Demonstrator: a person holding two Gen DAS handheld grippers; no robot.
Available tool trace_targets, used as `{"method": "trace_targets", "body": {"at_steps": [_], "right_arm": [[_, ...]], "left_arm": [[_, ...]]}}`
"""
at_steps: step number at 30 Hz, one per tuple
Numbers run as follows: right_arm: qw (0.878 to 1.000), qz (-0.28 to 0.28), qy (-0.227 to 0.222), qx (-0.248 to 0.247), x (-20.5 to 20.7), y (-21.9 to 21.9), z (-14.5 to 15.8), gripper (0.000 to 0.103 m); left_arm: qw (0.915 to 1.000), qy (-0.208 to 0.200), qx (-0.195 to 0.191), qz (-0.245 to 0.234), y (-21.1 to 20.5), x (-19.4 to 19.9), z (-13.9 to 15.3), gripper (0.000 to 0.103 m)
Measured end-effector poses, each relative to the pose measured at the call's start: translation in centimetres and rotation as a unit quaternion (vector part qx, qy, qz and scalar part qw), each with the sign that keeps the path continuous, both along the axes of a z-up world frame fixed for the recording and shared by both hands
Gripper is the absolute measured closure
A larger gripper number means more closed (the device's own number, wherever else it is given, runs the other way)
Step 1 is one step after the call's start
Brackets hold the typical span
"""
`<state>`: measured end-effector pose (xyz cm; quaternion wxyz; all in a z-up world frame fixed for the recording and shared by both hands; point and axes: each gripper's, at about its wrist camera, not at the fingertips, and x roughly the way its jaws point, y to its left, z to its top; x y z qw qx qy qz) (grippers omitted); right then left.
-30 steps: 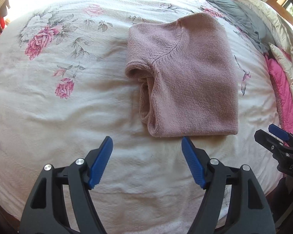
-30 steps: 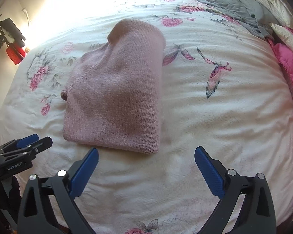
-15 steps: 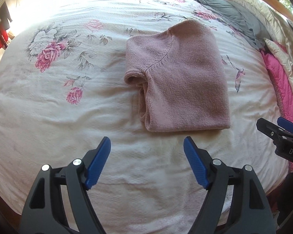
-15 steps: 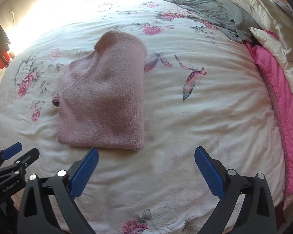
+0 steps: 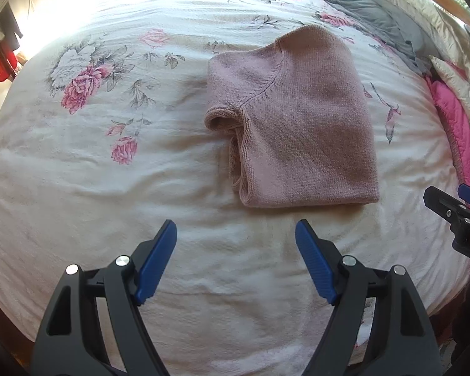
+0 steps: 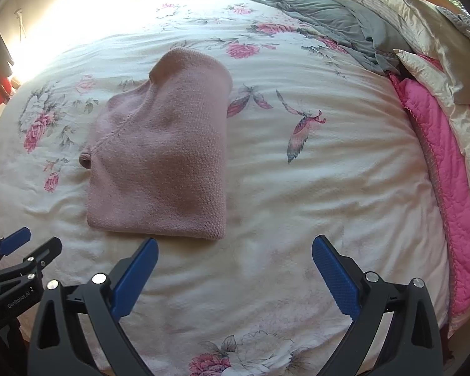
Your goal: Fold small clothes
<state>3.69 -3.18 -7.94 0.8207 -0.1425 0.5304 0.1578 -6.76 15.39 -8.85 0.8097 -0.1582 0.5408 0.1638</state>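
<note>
We see the pink knit sweater (image 5: 297,125) folded into a compact rectangle, lying flat on the bed's floral bedspread (image 5: 109,172), roughly mid-bed. One short sleeve opening w/ ribbed cuff pokes out on its left side; a raglan seam curves across the top layer. Folded bottom edge faces us.

Our left claw (image 5: 236,238) hangs over bare bedspread just short of the sweater's near edge, not touching it, blue pads spread wide, nothing btwn them. Our right claw (image 6: 235,252) is likewise wide apart and empty, its left pad (image 6: 134,279) near the sweater's near right corner, but apart from it. In the left wrist view the right claw shows at the far right edge; in the right wrist view the left claw shows at lower left.

Toward the headboard side: crumpled grey blanket (image 6: 335,28), cream pillows (image 6: 423,40), and a bright pink quilt (image 6: 448,169) along the bed's right edge. A red object (image 5: 1,62) sits off the bed's left side, too blurred to ID.
</note>
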Motion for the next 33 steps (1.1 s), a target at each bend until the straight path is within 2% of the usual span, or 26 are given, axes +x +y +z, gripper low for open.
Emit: {"method": "trace_targets", "body": {"at_steps": [33], "right_arm": [[1.0, -0.013, 0.011, -0.012, 0.6, 0.1, -1.1, 0.004]], "left_arm": [[0.9999, 0.012, 0.001, -0.002, 0.0, 0.4, -1.1, 0.025]]}}
